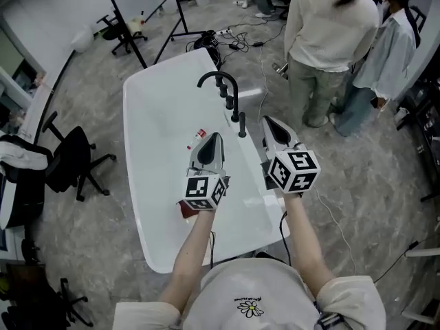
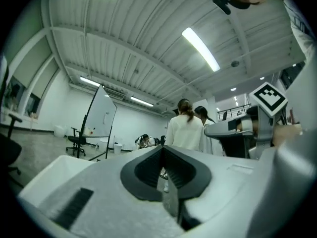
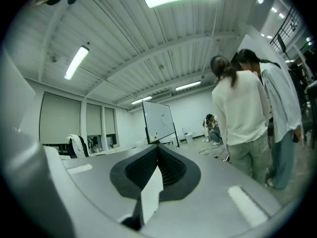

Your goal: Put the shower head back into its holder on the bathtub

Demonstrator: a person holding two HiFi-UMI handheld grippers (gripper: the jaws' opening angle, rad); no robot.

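The white bathtub lies below me in the head view. A black curved spout and a row of black fittings stand on its right rim; I cannot tell the shower head apart from them. My left gripper is held high over the tub's middle, jaws shut, nothing between them. My right gripper hangs beside it over the right rim, also shut and empty. In the left gripper view the left gripper points level across the room, as does the right gripper in its own view.
A small red-and-white item lies in the tub. Two people stand right of the tub's far end. Office chairs sit to the left, a whiteboard stand behind, and cables on the floor.
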